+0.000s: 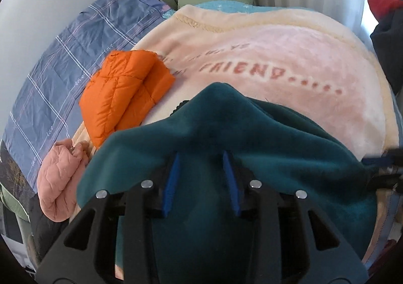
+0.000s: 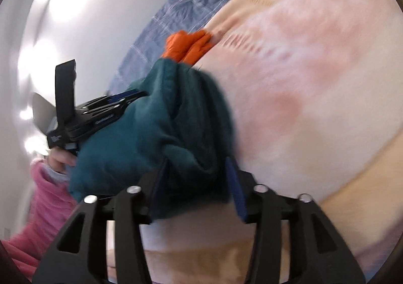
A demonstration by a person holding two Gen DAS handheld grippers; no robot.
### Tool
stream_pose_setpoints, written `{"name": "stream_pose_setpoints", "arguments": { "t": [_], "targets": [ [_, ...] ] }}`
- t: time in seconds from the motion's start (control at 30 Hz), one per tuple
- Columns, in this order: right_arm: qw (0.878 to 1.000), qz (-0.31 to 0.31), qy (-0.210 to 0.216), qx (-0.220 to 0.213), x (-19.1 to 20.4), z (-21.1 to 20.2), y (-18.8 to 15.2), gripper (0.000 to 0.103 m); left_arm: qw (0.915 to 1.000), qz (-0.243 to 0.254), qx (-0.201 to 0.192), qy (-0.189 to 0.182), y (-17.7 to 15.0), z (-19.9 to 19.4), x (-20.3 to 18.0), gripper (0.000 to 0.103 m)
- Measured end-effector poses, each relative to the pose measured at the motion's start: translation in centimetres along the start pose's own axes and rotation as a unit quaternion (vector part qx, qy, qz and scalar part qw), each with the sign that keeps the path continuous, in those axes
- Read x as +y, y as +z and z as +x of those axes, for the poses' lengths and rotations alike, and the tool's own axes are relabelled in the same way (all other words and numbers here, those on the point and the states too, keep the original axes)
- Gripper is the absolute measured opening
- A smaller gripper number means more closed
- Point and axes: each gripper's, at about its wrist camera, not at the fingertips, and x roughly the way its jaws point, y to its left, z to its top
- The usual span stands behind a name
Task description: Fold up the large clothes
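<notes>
On pink blanket [image 1: 289,39] — teal fleece [image 1: 226,127] bunched between both grippers.

We see a teal garment [image 1: 252,132] of matt fleece, softly napped. It lies on a pink blanket [image 1: 277,52] – plush, fuzzy pile with blurred red lettering and a cream border. The orange jacket [image 1: 126,100] is quilted, puffy cloth with a slight sheen; the pink jacket [image 1: 60,178] beside it is quilted too, but duller. The blue sheet [image 1: 75,57] looks like thin, creased woven cloth with fine pale lines. The left gripper [image 1: 201,173] is matt black plastic with shiny metal pins – its pads [image 1: 172,183] are blue and look rubbery.
</notes>
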Motion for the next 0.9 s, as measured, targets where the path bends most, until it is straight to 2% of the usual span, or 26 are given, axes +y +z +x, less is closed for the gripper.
{"name": "stream_pose_setpoints", "arguments": {
  "t": [0.07,0.17,0.2,0.27,0.33,0.37,0.4,0.6,0.73,0.9],
  "targets": [
    [0.999,-0.018,-0.011,-0.034,1.0,-1.8,1.0,0.049,1.0000,0.001,-0.003,0.003,-0.3,-0.1,-0.1,0.034],
    [0.994,-0.078,0.054,-0.057,4.3,-2.9,1.8,0.039,1.0000,0.003,-0.001,0.006,-0.4,-0.1,-0.3,0.034],
    [0.991,-0.102,0.063,-0.054,5.5,-2.7,1.6,0.037,1.0000,0.004,0.000,0.007,-0.4,-0.1,-0.4,0.034],
    [0.990,-0.127,0.050,-0.034,6.8,-1.0,1.2,0.032,0.9999,0.005,0.003,0.010,-0.3,-0.2,-0.4,0.034],
    [0.995,-0.101,0.023,0.010,5.7,2.3,0.5,0.028,0.9999,0.004,0.005,0.008,-0.1,-0.1,-0.3,0.034],
    [0.996,-0.086,0.012,0.021,4.8,3.6,0.1,0.022,0.9999,0.004,0.006,0.008,0.0,-0.1,-0.3,0.034],
    [0.996,-0.085,0.016,0.020,4.1,4.3,-0.5,0.020,0.9999,0.008,0.010,0.010,0.1,0.2,-0.4,0.034],
    [0.992,-0.115,-0.031,0.027,4.4,4.2,-1.8,0.020,0.9985,0.038,0.015,0.036,0.7,2.6,-2.8,0.028],
    [0.992,-0.119,-0.031,0.033,4.5,3.6,-2.0,0.020,0.9996,0.019,0.015,0.013,0.7,3.2,-2.0,0.027],
    [0.991,-0.128,-0.034,0.032,5.5,4.3,-0.8,0.022,0.9996,0.016,0.002,0.024,0.2,2.5,-2.1,0.027]
  ]
}}
